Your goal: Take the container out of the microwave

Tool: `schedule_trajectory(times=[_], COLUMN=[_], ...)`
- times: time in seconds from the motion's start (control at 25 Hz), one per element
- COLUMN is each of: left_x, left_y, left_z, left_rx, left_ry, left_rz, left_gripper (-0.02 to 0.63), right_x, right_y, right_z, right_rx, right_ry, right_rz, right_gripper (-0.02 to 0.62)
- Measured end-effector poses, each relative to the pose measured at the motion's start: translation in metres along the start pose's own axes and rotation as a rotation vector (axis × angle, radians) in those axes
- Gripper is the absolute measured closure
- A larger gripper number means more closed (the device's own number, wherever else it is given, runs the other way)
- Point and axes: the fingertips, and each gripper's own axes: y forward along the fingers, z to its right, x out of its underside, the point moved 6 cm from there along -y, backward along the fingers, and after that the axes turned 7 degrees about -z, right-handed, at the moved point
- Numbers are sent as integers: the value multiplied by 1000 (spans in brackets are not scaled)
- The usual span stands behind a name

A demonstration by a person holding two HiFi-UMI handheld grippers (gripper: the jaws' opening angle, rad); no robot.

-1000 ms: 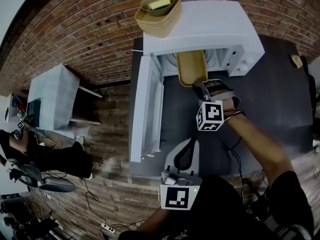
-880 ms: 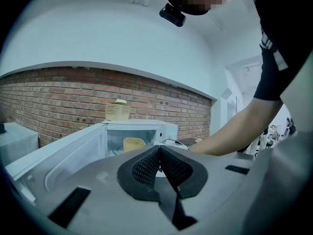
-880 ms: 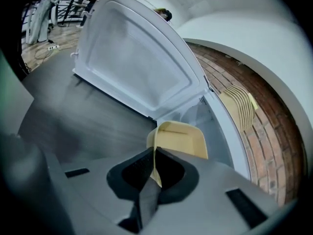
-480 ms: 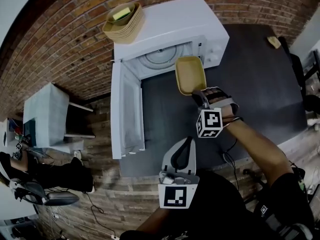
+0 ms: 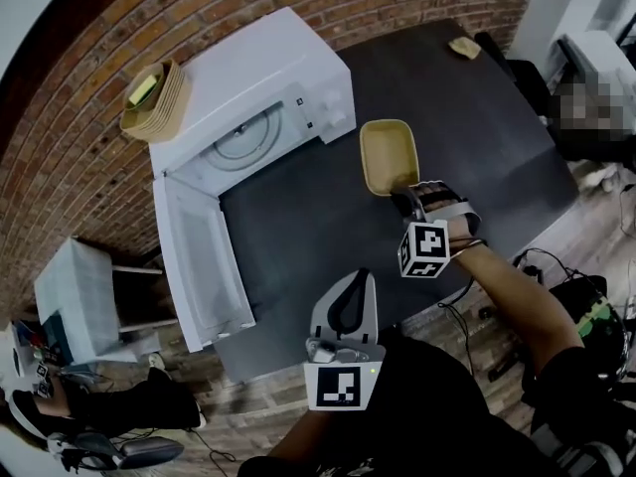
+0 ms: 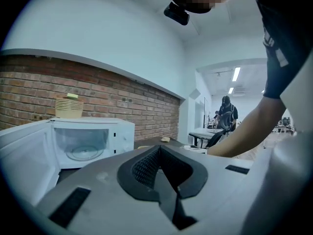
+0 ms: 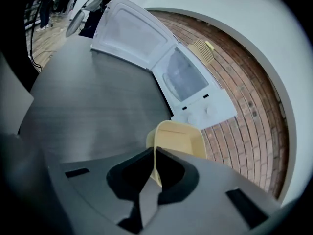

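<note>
Between the right gripper's (image 7: pixel 154 151) pinching jaws sits the near rim of the shallow yellow plastic container (image 7: pixel 178 136), over the dark grey table (image 5: pixel 298 217); keeping it level and lowering it flat seems wise. The left gripper (image 5: pixel 343 311) idles, jaws together and empty. A second ago the container was in the mouth of the open white microwave (image 5: pixel 268 87); now it is well clear.

Dim, bluish cast; fisheye bending at edges; dark vignette corners; ceiling strip lights (image 6: pixel 236 74) glowing
</note>
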Motion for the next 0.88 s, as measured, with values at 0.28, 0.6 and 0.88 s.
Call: schedule_trajectory(times=[0.28,0.6,0.88], left_x=[1,9,12], left_y=[17,16,7], left_z=[30,40,37], left_rx=[81,107,89], left_ry=[44,50,83], left_rz=[-8,-22,-24], left_gripper=[597,597,597], right_x=[92,144,147], right_y=[-19,-22,-21], right_z=[-26,-68,-75], right_rx=[-26,-90,-53], right_ry=[108,202,231], right_rz=[-143,-273,-269], right_gripper=[525,525,523])
